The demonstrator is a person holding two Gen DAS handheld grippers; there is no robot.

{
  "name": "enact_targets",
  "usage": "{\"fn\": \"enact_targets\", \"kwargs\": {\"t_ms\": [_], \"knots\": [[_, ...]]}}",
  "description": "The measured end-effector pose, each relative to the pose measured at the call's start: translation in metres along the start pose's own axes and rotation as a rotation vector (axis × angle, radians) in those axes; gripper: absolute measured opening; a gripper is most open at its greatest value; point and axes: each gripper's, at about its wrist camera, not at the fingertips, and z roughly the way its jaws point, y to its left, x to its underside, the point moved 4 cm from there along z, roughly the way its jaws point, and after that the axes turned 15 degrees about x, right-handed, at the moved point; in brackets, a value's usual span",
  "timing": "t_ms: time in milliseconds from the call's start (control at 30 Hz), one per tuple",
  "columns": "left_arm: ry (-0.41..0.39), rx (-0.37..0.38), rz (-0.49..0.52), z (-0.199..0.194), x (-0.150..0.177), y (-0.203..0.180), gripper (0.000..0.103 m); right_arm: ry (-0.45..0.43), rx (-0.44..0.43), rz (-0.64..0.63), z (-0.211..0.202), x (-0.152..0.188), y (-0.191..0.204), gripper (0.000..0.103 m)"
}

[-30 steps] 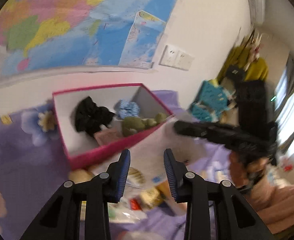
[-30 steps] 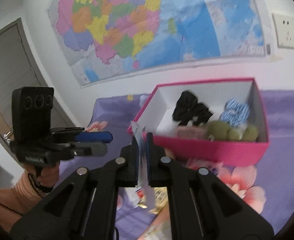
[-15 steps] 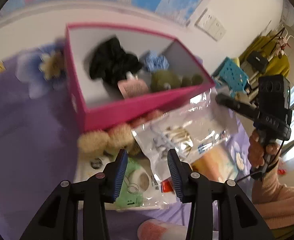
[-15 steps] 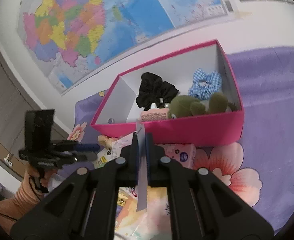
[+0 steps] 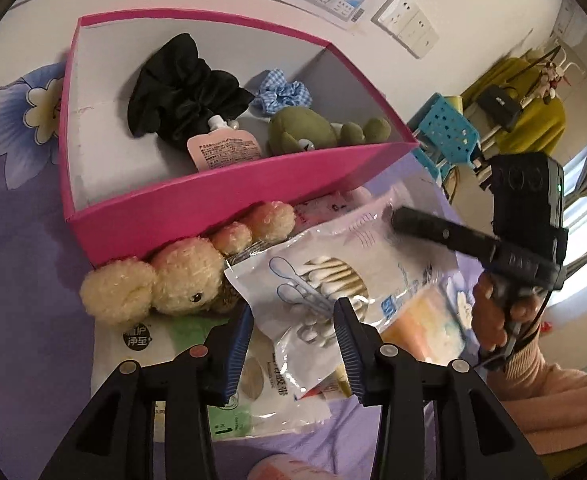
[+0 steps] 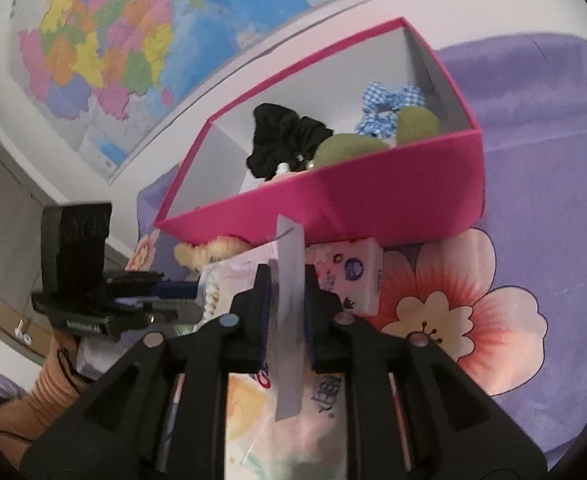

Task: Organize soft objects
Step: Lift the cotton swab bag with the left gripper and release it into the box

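A clear bag of cotton swabs (image 5: 333, 272) lies on a pile of packets in front of the pink box (image 5: 213, 200). My left gripper (image 5: 293, 312) hovers open over the bag's near end, its pads off the bag. My right gripper (image 6: 287, 276) has jaws that are opening, with the bag's edge (image 6: 289, 320) standing loose between them. The box holds a black scrunchie (image 5: 185, 84), a blue checked scrunchie (image 5: 283, 94), a green plush (image 5: 305, 132) and a pink pouch (image 5: 223, 148). A cream plush (image 5: 173, 280) lies against the box's front wall.
A green and white packet (image 5: 181, 336) and a tissue pack (image 6: 349, 276) lie in the pile on the purple flowered sheet (image 6: 533, 200). A map (image 6: 113, 40) hangs on the wall behind the box. A hand and sleeve (image 5: 533, 368) show at the right.
Both grippers have come down toward the pile in front of the box. The right jaws, clamped on the bag's edge before, have parted. The left jaws stand a little wider.
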Motion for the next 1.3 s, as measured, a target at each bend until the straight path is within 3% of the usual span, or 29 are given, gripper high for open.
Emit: {"fn": "enact_targets", "kwargs": {"t_ms": [267,567,767,967,1100,1167,1200,1233,1300], "knots": [[-0.082,0.047,0.028,-0.021,-0.012,-0.019,0.041,-0.121,-0.075,-0.065,-0.043,-0.014,0.028,0.01],[-0.187,-0.034,0.112,-0.065,-0.051,-0.044,0.041,-0.24,-0.149,-0.095,-0.068,-0.066,0.058,0.01],[-0.215,-0.119,0.102,-0.079,-0.081,-0.037,0.041,-0.221,-0.195,-0.03,-0.049,-0.103,0.06,0.011],[-0.213,-0.19,0.051,-0.078,-0.1,-0.016,0.041,-0.168,-0.174,0.019,-0.012,-0.128,0.053,0.014],[-0.19,-0.26,0.01,-0.067,-0.108,0.003,0.041,-0.111,-0.125,0.045,0.014,-0.132,0.044,0.025],[-0.18,-0.29,-0.006,-0.063,-0.108,0.01,0.041,-0.074,-0.074,0.044,0.03,-0.131,0.038,0.039],[-0.183,-0.307,-0.013,-0.061,-0.108,0.014,0.041,-0.055,-0.042,0.042,0.037,-0.13,0.036,0.053],[-0.186,-0.312,-0.02,-0.061,-0.109,0.016,0.04,-0.028,-0.003,0.05,0.045,-0.128,0.031,0.061],[-0.199,-0.324,-0.039,-0.063,-0.108,0.021,0.04,-0.002,0.025,0.065,0.053,-0.124,0.022,0.061]]}}
